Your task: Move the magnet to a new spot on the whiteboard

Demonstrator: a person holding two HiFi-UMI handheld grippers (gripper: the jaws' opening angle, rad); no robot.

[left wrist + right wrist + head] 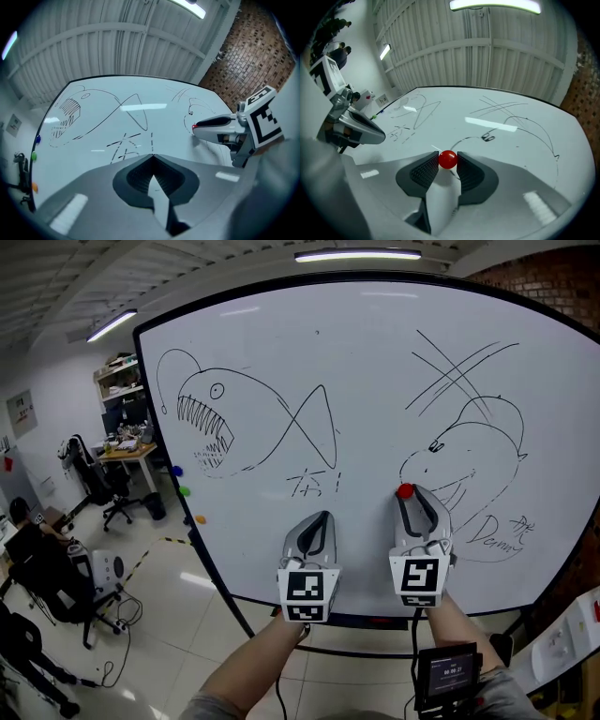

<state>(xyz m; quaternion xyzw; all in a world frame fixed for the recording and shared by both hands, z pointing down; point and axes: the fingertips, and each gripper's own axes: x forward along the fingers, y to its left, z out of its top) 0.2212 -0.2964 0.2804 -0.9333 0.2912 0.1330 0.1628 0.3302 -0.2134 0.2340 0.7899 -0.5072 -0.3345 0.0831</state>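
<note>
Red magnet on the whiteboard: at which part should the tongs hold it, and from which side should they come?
Best grip the magnet across its round middle, one pad on each side, coming from in front and below. It is a small ball standing off the flat whiteboard, so only its sides are free. The right tongs hold it so.

An open-plan office or lab workspace is indicated. A large whiteboard [375,381] covered in sketches is stood on a pale tiled floor [178,615]. A cluttered surface [131,454], swivel chairs [94,479] and a stocked shelf [120,381] are noted at the left. Strip lights [356,255] are fitted to a ribbed metal ceiling [56,287]. A brick wall [553,282] is seen at the right. Cables [112,667] are trailed across the floor.
</note>
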